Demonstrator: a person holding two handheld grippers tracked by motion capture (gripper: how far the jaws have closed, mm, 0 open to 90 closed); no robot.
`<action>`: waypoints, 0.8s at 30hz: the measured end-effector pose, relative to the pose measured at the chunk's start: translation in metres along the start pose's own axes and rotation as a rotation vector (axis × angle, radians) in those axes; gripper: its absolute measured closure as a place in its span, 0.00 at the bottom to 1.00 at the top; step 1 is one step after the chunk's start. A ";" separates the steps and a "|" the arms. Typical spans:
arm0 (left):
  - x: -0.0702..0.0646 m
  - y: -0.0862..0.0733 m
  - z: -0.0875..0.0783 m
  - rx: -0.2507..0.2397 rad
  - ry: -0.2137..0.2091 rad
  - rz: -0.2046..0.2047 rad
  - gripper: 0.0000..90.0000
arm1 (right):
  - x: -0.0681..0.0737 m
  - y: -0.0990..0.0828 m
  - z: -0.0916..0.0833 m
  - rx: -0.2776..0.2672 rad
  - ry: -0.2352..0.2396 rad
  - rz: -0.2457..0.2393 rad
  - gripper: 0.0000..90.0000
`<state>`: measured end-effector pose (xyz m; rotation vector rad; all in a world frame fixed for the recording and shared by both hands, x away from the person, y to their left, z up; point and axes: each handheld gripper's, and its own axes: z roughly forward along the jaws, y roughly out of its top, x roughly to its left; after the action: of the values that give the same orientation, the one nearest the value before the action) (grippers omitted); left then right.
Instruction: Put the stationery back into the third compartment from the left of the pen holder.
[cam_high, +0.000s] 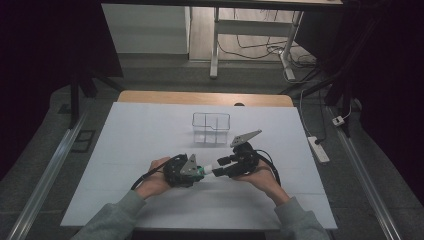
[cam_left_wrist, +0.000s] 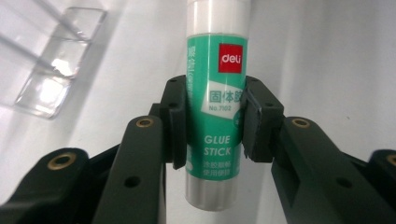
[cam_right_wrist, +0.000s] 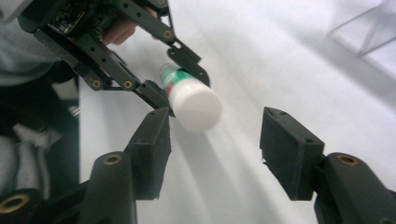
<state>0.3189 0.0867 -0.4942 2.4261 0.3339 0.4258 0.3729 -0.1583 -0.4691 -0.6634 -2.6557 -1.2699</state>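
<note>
Left gripper (cam_left_wrist: 212, 126) clamps glue stick (cam_left_wrist: 215, 107) mid-body, held above the table (cam_high: 150, 130) near the clear box (cam_high: 211, 127); right gripper (cam_right_wrist: 212, 149) jaws apart, empty, facing the white cap (cam_right_wrist: 196, 106)—likely next: close on cap, pull off.

Glue stick (cam_left_wrist: 215, 116) reads "deli", "No.7102", "GLUE STICK".

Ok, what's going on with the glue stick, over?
Left tool shut on glue stick, held off the table. Right tool open, facing its white cap, not touching. Clear box stands behind, apart.
</note>
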 end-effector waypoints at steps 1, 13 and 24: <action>0.002 -0.001 -0.001 -0.010 0.000 -0.015 0.72 | -0.001 0.000 -0.001 -0.016 -0.010 -0.005 0.45; 0.015 -0.011 -0.009 -0.119 -0.015 -0.154 0.72 | -0.005 -0.008 -0.012 -0.121 -0.068 -0.005 0.43; 0.021 -0.017 -0.010 -0.152 0.005 -0.213 0.72 | -0.002 -0.013 -0.010 -0.213 -0.098 0.002 0.43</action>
<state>0.3318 0.1119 -0.4928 2.2143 0.5370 0.3498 0.3680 -0.1738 -0.4724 -0.7743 -2.6165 -1.5740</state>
